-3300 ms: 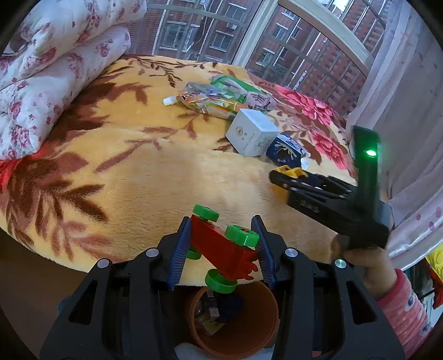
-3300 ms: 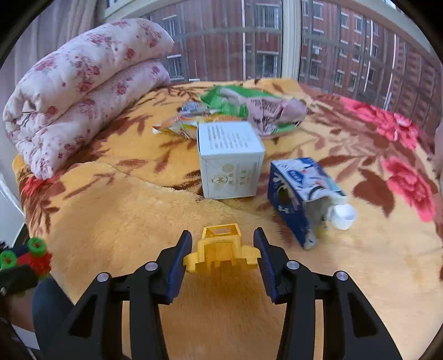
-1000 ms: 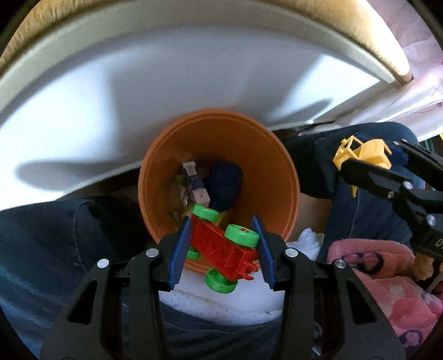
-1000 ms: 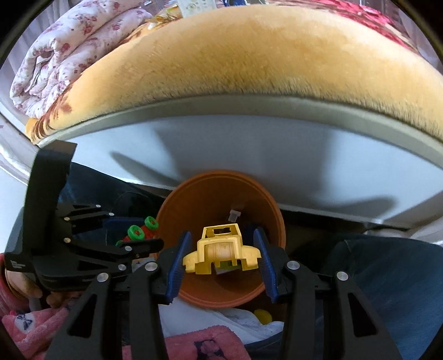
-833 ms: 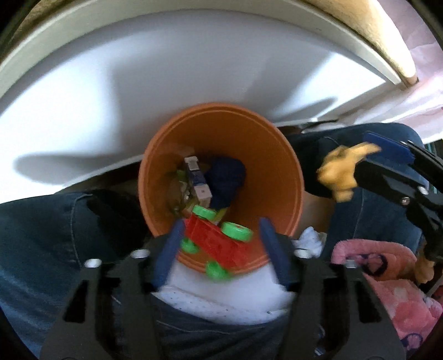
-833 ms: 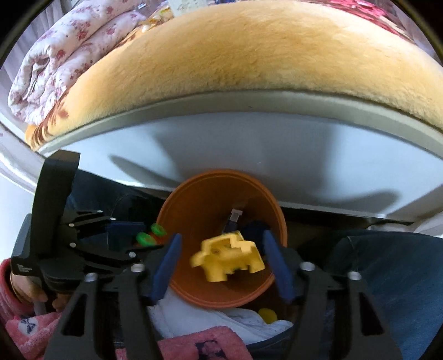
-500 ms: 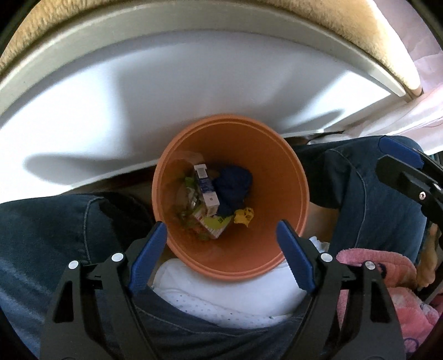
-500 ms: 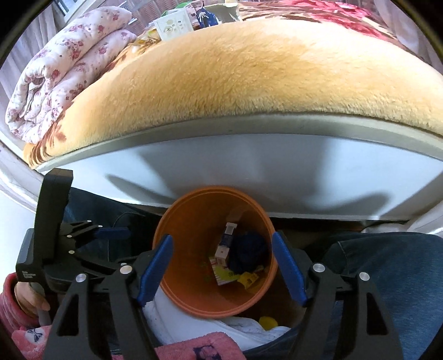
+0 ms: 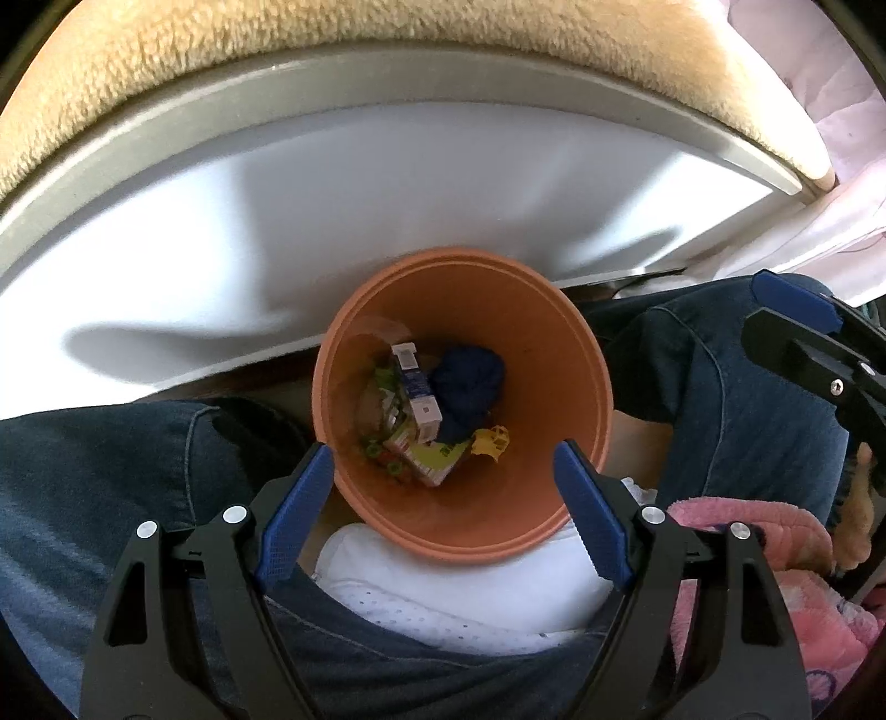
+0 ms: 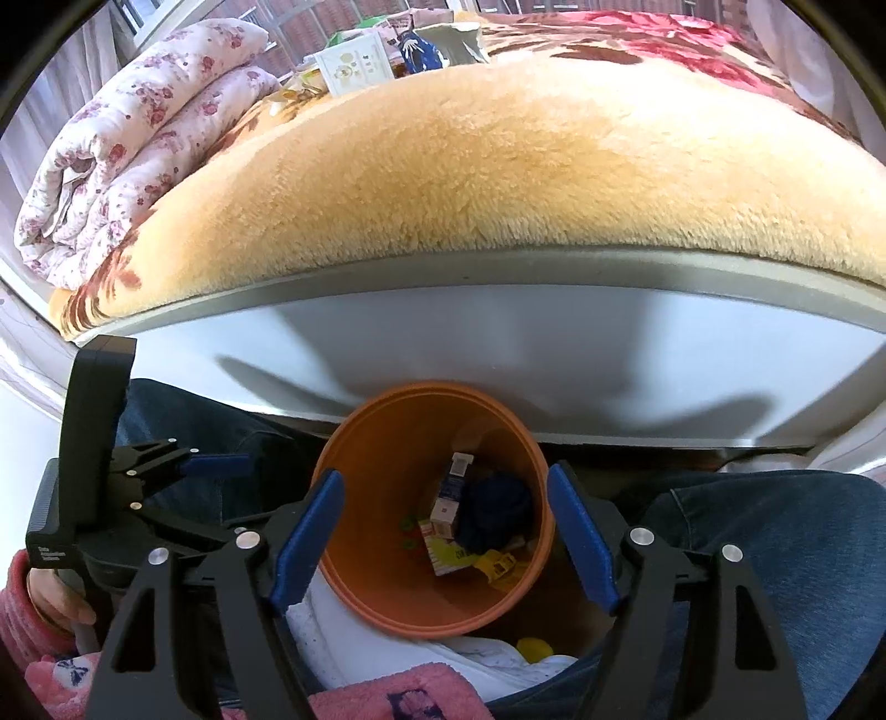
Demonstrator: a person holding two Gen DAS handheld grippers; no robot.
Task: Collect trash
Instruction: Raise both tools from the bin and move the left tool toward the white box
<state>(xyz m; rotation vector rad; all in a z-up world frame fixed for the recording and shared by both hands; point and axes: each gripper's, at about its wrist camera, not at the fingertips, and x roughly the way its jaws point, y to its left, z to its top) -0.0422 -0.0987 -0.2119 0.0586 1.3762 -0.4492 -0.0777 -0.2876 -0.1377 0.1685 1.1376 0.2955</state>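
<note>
An orange bin (image 9: 559, 354) (image 10: 382, 559) stands between the person's knees below the bed edge. Inside lie a small carton (image 9: 415, 387), a dark blue wad (image 9: 470, 382), a yellow toy piece (image 9: 490, 441) (image 10: 498, 567) and bits of a red and green toy (image 9: 382, 451). My left gripper (image 9: 443, 515) is open and empty just above the bin's near rim. My right gripper (image 10: 443, 531) is open and empty over the bin too. The left gripper also shows in the right wrist view (image 10: 183, 465), and the right gripper in the left wrist view (image 9: 803, 327).
The bed's white side panel (image 9: 332, 183) rises behind the bin, with a yellow plush blanket (image 10: 498, 155) on top. A white box (image 10: 354, 66), a blue carton (image 10: 426, 44) and wrappers lie far back on the bed. A folded floral quilt (image 10: 127, 149) lies at left.
Both grippers carried toys from the bed down over the bin, then opened. The red and green toy and the yellow piece dropped into the bin.
</note>
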